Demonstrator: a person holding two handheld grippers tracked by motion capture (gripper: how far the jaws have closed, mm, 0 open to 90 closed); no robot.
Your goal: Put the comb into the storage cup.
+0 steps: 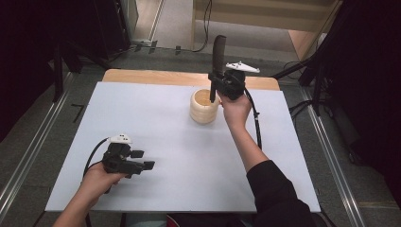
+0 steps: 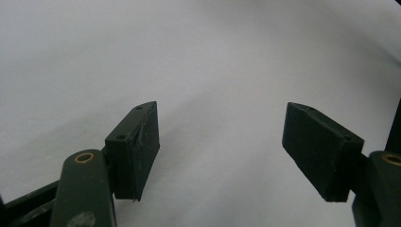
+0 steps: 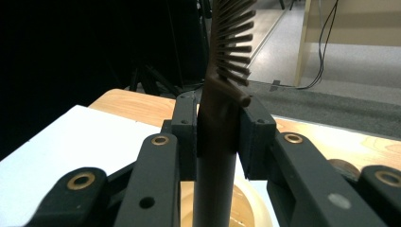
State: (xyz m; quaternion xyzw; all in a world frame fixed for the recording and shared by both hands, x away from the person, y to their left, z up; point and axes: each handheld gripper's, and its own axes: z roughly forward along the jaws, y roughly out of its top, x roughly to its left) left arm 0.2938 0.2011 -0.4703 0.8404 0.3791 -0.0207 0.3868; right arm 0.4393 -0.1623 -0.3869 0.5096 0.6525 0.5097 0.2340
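Your right gripper [image 1: 220,81] clamps the brush [image 1: 218,54] by its handle, long axis upright, lower end inside the holder [image 1: 202,109] directly below. Your left gripper [image 1: 143,160] sits wide apart, empty, well away near you.

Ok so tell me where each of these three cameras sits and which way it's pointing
High view: above the person's side, facing forward and down on the white table; both forearms, left gripper, right gripper.
Left gripper view: on the left gripper, facing bare table between open jaws.
Right gripper view: on the right gripper, facing the table's far edge and floor.
Shared: high and right gripper views show the hairbrush over the wooden cup.
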